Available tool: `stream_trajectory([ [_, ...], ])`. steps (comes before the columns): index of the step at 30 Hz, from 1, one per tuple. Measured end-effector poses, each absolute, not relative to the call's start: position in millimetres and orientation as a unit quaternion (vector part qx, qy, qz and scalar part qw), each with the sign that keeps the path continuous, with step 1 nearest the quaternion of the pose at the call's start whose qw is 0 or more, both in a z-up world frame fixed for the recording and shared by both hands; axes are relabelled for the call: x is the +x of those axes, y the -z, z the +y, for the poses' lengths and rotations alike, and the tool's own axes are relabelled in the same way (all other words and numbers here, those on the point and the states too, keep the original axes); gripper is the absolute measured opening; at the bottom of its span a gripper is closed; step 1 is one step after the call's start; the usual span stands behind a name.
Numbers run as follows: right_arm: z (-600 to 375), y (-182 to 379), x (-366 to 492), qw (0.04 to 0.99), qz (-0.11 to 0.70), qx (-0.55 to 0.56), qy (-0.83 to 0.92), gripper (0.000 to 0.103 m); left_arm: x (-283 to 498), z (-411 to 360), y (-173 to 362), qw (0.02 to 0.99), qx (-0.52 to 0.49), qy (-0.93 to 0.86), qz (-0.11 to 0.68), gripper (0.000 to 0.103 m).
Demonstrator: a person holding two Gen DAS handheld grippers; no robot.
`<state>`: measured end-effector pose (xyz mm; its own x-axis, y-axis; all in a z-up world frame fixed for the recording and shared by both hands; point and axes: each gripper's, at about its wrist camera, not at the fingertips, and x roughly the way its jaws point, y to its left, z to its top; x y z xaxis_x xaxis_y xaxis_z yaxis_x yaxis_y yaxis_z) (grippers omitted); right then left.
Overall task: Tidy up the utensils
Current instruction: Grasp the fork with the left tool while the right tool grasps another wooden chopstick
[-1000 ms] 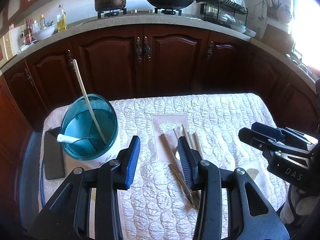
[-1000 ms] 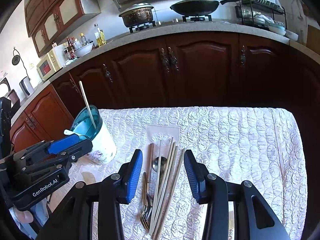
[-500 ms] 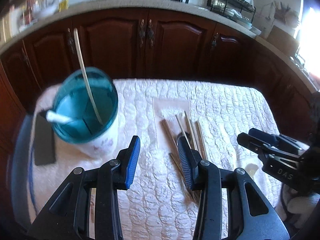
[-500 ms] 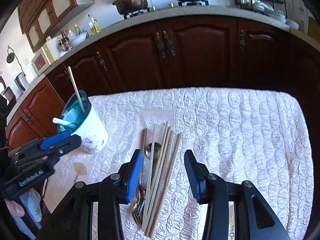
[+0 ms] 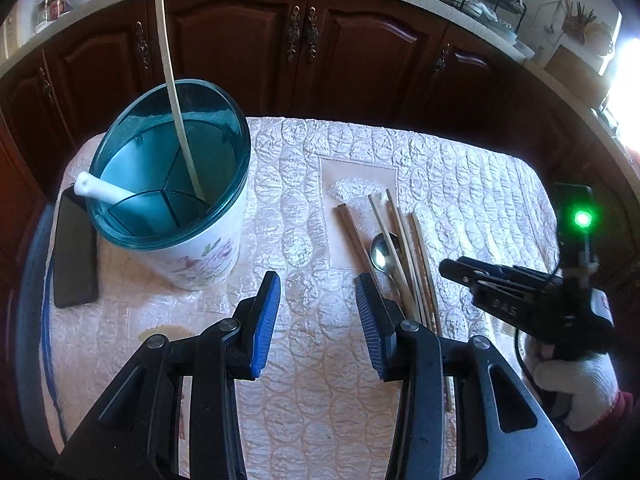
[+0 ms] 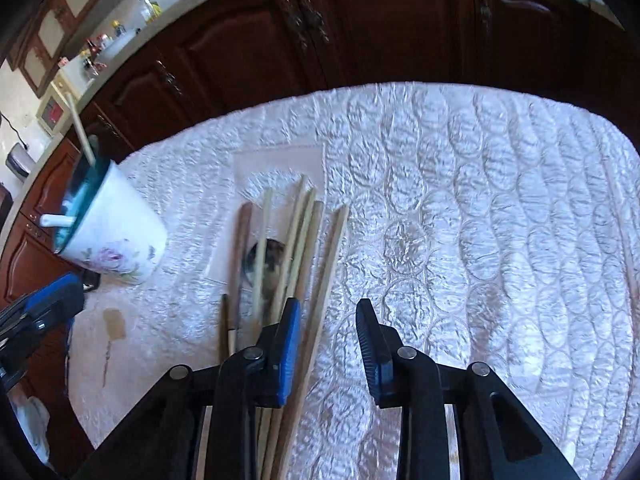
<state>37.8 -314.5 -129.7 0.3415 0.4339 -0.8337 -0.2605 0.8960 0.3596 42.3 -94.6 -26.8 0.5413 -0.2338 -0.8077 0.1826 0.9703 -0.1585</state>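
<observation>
A white floral holder with a teal divided rim point(image 5: 168, 184) stands at the table's left; it holds one pale chopstick point(image 5: 176, 92) and a white spoon handle point(image 5: 104, 194). Several chopsticks point(image 5: 404, 256) and a metal spoon point(image 5: 382, 256) lie in a bundle mid-table. My left gripper point(image 5: 318, 320) is open and empty, low over the cloth between the holder and the bundle. My right gripper point(image 6: 328, 344) is open, just above the near ends of the chopsticks point(image 6: 304, 248), its left finger over them. The holder also shows in the right wrist view point(image 6: 116, 232).
A dark phone point(image 5: 76, 256) lies left of the holder. The table carries a quilted white cloth point(image 6: 480, 200). Dark wooden cabinets point(image 5: 304, 48) stand close behind the table. The right gripper's body and gloved hand point(image 5: 576, 388) sit at the right.
Both grippers have dropped lower and closer to the table. The right gripper has moved down onto the near ends of the chopstick bundle. Both stay open.
</observation>
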Motion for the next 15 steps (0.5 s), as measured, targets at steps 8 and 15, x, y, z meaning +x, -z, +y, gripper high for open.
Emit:
stream_trajectory([
  [8, -297, 147, 47, 0.802, 0.555, 0.062, -0.211, 0.02, 46, -94, 35, 0.872, -0.027, 0.117, 0.475, 0.039],
  [15, -303, 156, 42, 0.803, 0.559, 0.061, -0.198, 0.005, 51, -102, 42, 0.866, -0.023, 0.124, 0.484, 0.038],
])
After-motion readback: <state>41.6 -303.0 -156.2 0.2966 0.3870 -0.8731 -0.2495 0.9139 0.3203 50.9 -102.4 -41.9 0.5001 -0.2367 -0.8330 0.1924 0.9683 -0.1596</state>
